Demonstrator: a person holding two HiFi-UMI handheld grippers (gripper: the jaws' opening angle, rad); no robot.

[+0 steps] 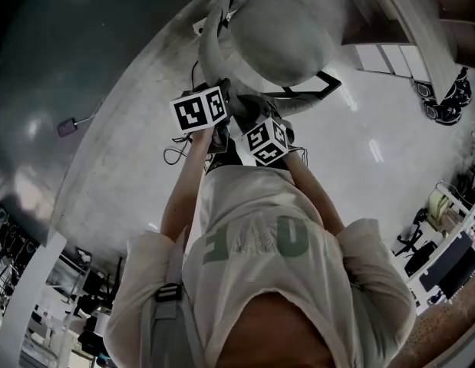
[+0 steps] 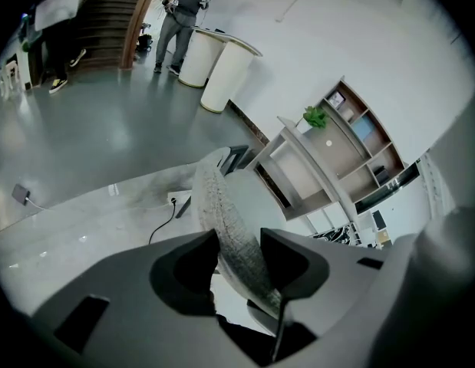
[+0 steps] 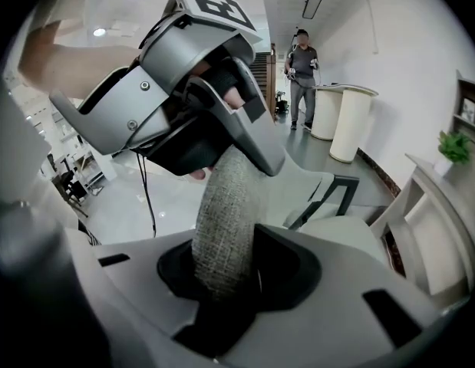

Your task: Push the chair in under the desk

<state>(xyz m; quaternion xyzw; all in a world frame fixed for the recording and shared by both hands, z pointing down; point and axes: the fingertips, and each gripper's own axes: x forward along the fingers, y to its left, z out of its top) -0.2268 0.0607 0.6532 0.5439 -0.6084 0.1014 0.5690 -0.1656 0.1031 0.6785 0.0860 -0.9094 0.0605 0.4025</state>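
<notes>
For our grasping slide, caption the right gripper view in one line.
Right hand-held gripper clamps the woven chair backrest; left hand-held gripper grips it farther along.

Both my arms reach forward and converge, left forearm (image 1: pixel 183 186) and right forearm (image 1: pixel 315 194) bare below short sleeves. My two grippers sit just beside each other, marker cubes nearly touching. My left gripper (image 2: pixel 239 242) has its jaws fairly wide, one on each face of the chair back (image 2: pixel 222 205), pressing on its padded edge. My right gripper (image 3: pixel 225 255) clamps the same edge at a narrower part, just behind the left one, jaws tight against the fabric.
</notes>
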